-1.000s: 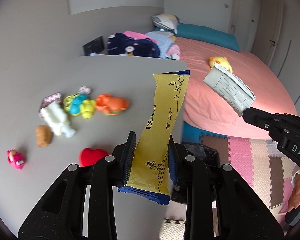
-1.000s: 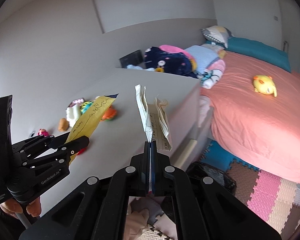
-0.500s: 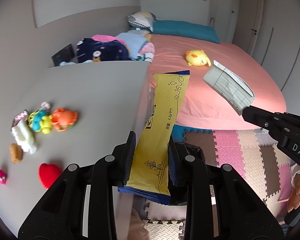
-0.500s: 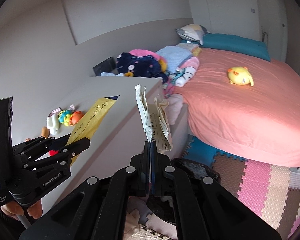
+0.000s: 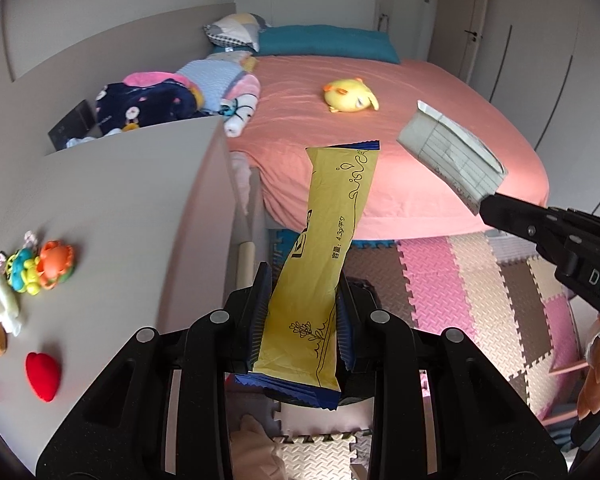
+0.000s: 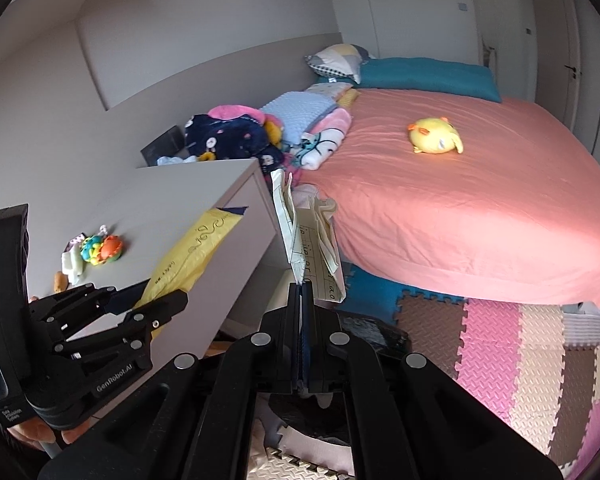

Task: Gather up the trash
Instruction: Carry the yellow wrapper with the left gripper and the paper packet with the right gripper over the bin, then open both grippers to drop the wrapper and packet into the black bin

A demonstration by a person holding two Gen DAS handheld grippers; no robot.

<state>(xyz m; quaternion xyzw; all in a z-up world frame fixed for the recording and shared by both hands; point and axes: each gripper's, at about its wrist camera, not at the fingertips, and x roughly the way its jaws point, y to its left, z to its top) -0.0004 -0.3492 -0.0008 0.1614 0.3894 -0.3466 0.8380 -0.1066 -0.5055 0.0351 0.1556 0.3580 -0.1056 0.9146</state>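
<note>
Trash in both claws: the yellow wrapper stands upright at centre frame, clamped by the left gripper, while the folded lined paper is pinched in the tightly clenched right gripper, mid-frame, with the pink bed at upper right and small toys on the grey tabletop at left.

Yellow wrapper: printed "4.3g", next to characters too small to read. Left hand-held gripper body: white lettering "GenRobot.AI". Right hand-held gripper body: white letters "DAS", cut off at the frame edge. Folded paper: handwriting, illegible.
</note>
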